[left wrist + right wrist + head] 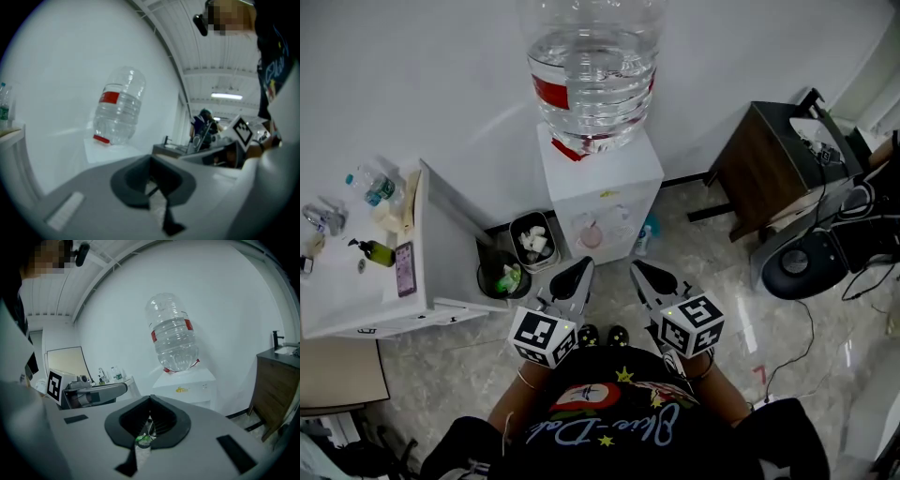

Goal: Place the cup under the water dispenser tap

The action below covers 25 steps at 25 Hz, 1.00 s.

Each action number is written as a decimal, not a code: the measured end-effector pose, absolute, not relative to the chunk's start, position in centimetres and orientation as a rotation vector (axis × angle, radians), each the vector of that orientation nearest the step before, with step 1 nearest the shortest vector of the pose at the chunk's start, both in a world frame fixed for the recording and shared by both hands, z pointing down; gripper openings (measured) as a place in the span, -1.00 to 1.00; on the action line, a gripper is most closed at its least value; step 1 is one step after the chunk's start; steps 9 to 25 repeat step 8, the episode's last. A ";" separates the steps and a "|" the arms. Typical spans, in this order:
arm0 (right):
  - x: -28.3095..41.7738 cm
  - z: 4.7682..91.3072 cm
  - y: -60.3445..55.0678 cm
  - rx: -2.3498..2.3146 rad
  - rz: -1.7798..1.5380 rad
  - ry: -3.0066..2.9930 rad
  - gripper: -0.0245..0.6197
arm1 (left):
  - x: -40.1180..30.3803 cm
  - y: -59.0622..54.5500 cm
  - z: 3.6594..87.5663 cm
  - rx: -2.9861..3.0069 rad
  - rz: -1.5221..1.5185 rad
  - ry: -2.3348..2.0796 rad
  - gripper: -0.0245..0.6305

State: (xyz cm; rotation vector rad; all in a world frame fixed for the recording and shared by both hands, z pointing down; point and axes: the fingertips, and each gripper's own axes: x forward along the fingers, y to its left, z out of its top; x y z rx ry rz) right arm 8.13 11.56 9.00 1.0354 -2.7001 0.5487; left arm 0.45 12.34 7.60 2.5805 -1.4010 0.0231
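Left of the water dispenser (600, 183), the white surface (337, 305) carries small bottles (371, 187) and a phone (404, 269). Your left tongs (579, 270) are pressed together on nothing, well short of the dispenser. In its tap recess sits a pinkish round thing, apparently the cup (592, 234). Your right tongs (639, 271) are likewise closed and empty. Judgement: placement looks complete. All that remains is to confirm the cup stands squarely beneath the tap.

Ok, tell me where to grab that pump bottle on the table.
Take the pump bottle round its body, below the narrow pump head, coming level from the white table's near edge: it seems to stand upright, with bare top on that side.
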 end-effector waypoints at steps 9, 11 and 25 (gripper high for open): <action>6.9 10.4 10.7 1.015 0.538 -2.717 -0.88 | 0.3 11.5 9.5 2.586 0.026 -1.365 -0.94; 6.9 10.4 10.7 1.015 0.538 -2.717 -0.88 | 0.3 11.5 9.5 2.586 0.026 -1.365 -0.94; 6.9 10.4 10.7 1.015 0.538 -2.717 -0.88 | 0.3 11.5 9.5 2.586 0.026 -1.365 -0.94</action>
